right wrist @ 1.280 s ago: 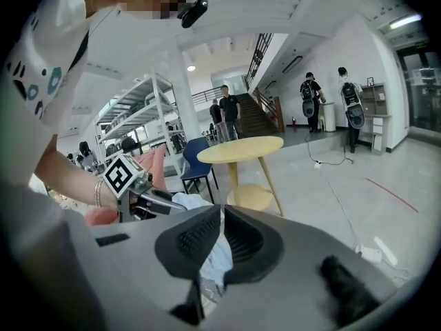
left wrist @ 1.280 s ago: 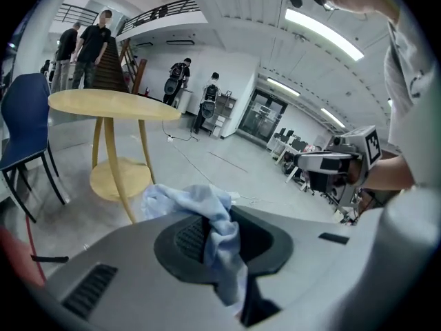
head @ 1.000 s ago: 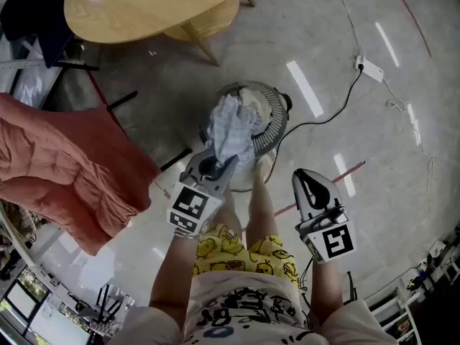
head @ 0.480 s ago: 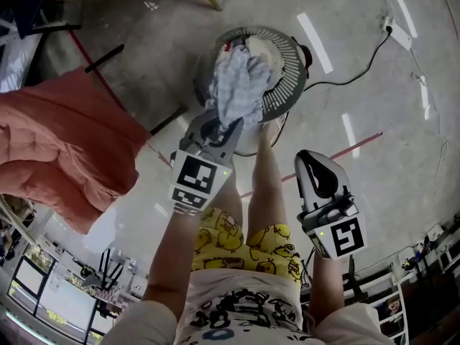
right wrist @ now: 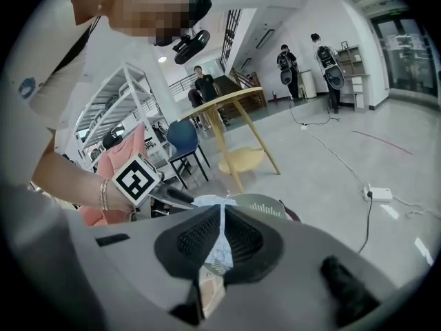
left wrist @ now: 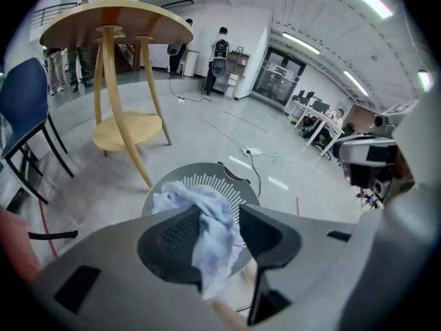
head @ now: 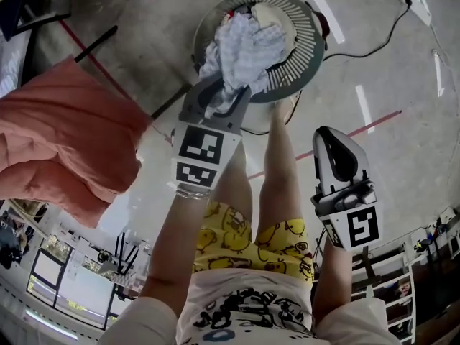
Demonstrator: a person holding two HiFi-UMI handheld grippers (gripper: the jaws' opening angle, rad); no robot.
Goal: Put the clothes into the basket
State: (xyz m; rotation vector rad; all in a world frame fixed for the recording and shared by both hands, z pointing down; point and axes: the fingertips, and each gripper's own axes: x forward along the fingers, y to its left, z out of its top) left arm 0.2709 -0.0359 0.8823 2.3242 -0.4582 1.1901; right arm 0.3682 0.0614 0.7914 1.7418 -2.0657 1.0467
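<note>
1. A round wooden table (left wrist: 114, 23) with a low shelf is seen beyond the left gripper (left wrist: 219, 216), up and to its left.
2. A blue chair (left wrist: 24, 109) is set further to the left of that gripper, beside the table.
3. A white power strip (left wrist: 251, 151) is laid on the grey floor (left wrist: 207, 129) ahead of the gripper, with a black cable (right wrist: 364, 226) run from it.
4. A red line (head: 374, 123) is marked on the floor just ahead of the right gripper (head: 329, 134).
5. People (left wrist: 220, 50) are seen standing far behind, near the wall.
</note>
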